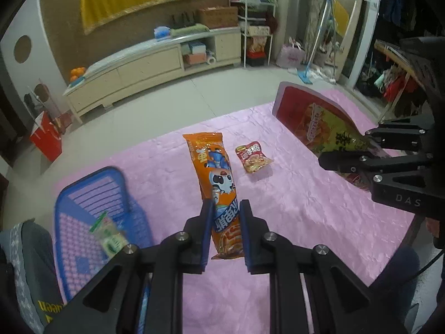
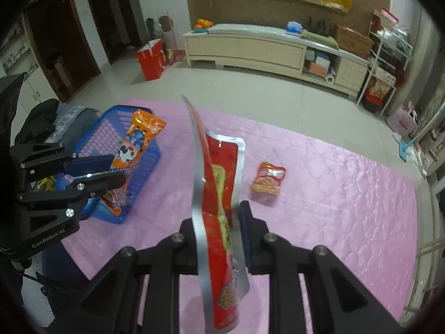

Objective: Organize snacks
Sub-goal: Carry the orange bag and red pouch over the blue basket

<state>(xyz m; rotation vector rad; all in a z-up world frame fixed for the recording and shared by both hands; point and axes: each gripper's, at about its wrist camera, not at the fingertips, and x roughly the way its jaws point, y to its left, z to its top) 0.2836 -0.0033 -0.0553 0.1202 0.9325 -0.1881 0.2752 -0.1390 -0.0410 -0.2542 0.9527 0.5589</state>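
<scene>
The left gripper (image 1: 226, 208) points steeply down, jaws clamped. The right gripper (image 2: 219, 211) tilts down likewise, clamped too.

Glossy foil snack packets (image 1: 222, 194), blue plastic basket (image 1: 91, 194), shiny quilted pink cloth (image 1: 306, 208)
</scene>
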